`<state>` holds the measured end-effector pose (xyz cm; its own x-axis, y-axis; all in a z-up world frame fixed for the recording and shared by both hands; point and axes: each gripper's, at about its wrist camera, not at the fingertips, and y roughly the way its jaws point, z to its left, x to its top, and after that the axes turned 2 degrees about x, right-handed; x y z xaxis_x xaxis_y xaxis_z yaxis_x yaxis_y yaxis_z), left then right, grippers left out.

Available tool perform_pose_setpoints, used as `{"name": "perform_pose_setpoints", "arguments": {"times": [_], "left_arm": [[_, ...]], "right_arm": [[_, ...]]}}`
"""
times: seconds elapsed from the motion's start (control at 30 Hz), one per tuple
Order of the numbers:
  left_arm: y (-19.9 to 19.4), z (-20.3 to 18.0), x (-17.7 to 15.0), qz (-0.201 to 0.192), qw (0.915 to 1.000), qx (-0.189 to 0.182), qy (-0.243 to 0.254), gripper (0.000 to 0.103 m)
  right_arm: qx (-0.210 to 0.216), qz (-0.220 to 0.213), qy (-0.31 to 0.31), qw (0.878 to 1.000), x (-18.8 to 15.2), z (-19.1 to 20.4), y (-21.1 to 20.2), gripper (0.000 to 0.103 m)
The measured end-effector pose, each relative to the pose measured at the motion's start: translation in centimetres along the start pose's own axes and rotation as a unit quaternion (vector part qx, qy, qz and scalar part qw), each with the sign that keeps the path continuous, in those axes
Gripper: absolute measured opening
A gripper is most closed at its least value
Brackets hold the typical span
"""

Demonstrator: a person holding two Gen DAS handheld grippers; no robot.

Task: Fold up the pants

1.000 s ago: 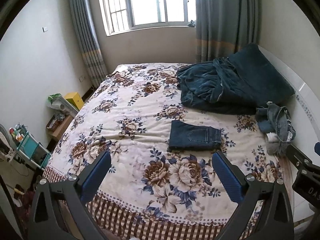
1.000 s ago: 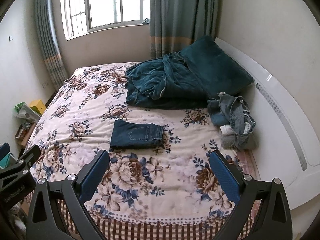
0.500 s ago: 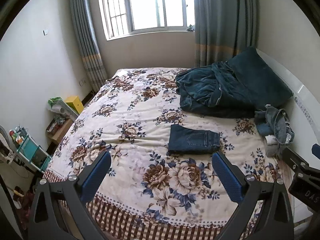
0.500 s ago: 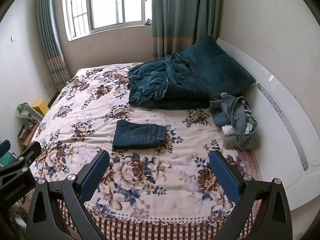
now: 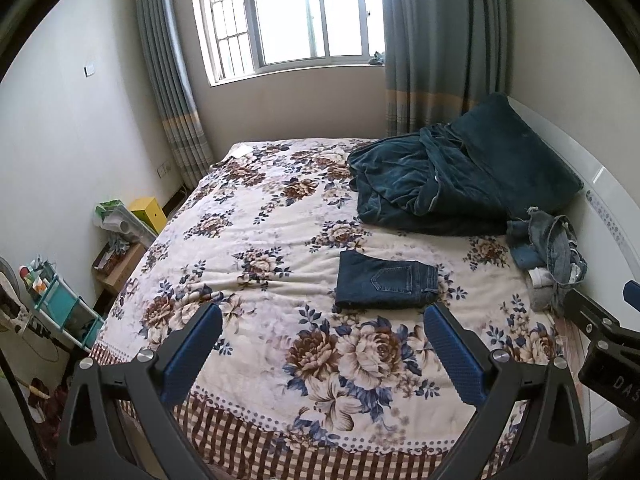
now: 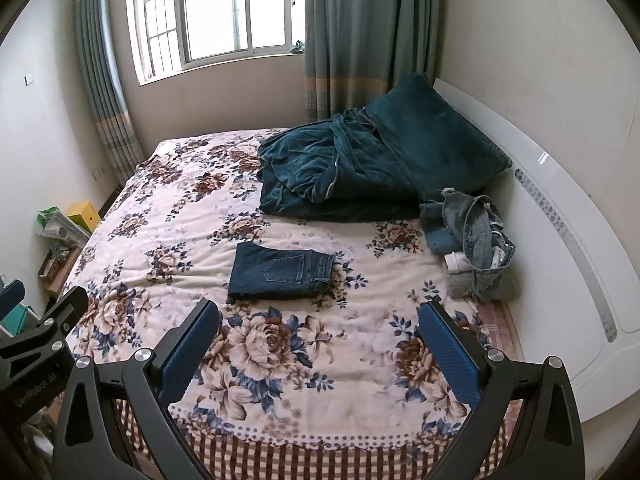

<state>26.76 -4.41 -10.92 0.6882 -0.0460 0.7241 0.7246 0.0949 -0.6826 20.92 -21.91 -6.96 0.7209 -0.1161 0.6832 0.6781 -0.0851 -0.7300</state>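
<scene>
A pair of dark blue jeans (image 5: 384,285) lies folded into a neat rectangle on the floral bedspread (image 5: 256,240); it also shows in the right wrist view (image 6: 282,273). My left gripper (image 5: 322,320) is open and empty, held back over the near edge of the bed, short of the jeans. My right gripper (image 6: 320,318) is open and empty too, above the near part of the bedspread (image 6: 168,216), to the right of the jeans. Neither gripper touches any cloth.
A crumpled teal blanket and pillow (image 5: 452,184) lie at the head of the bed. A heap of light denim clothes (image 5: 552,252) sits by the white headboard (image 6: 560,216). Small shelves and boxes (image 5: 120,224) stand on the floor at the left. A window (image 5: 296,12) is behind.
Both grippers have drawn back and up from the bed, so the folded jeans look smaller and farther away. The jeans have not moved. Both grippers stay open.
</scene>
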Motion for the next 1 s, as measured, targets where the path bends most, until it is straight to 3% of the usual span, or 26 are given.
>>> {"name": "perform_pose_setpoints", "arguments": {"times": [1.0], "left_arm": [[-0.25,0.03,0.45,-0.004,0.9997,-0.022,0.015,0.103]], "right_arm": [[-0.001,-0.002,0.002,1.0,0.02,0.13,-0.73,0.102]]}}
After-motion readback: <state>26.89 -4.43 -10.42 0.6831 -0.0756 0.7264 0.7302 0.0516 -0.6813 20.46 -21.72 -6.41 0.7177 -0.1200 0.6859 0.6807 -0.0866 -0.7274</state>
